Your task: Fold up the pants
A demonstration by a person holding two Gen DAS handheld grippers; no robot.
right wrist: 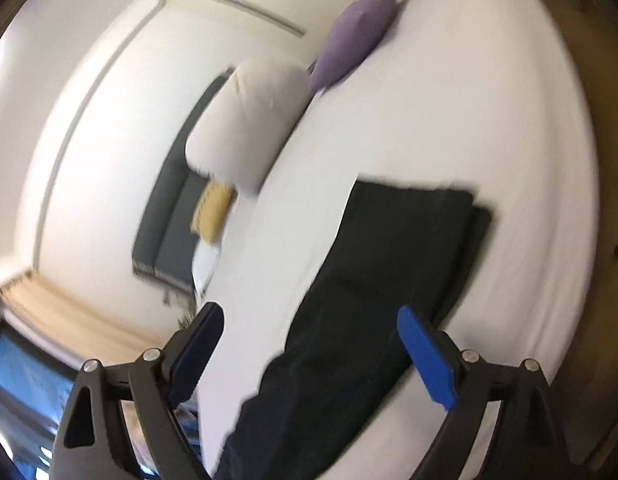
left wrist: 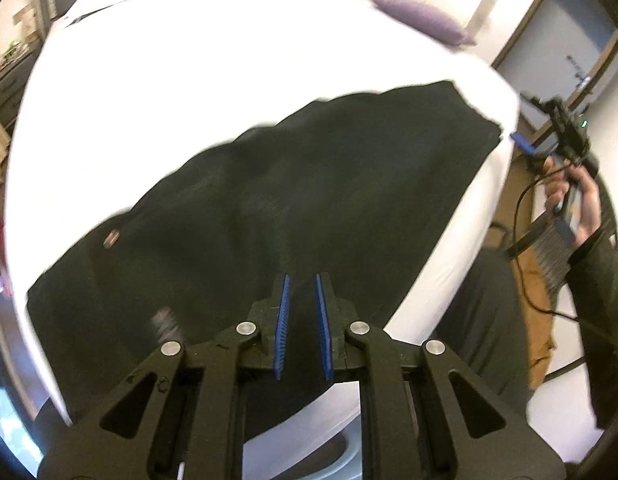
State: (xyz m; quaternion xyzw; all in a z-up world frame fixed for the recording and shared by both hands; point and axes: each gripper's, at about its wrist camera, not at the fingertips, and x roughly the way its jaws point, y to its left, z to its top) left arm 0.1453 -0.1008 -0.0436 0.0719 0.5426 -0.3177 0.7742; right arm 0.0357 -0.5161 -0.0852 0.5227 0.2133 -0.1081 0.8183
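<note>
Black pants point(left wrist: 309, 208) lie spread flat on a white bed point(left wrist: 189, 80), waistband near me at the lower left, leg ends toward the far right. They also show in the right wrist view point(right wrist: 389, 272). My left gripper point(left wrist: 301, 280) hovers over the near part of the pants, its blue pads a narrow gap apart with nothing between them. My right gripper point(right wrist: 309, 312) is wide open and empty, held off the bed's side beyond the leg ends; it also shows in the left wrist view point(left wrist: 525, 144), in a hand.
A purple cushion point(left wrist: 421, 20) and a pale pillow point(right wrist: 249, 124) lie at the head of the bed, with a yellow cushion point(right wrist: 213, 212) beside them. A person's leg point(left wrist: 489, 320) stands by the bed's right edge. A cable point(left wrist: 525, 240) hangs from the right gripper.
</note>
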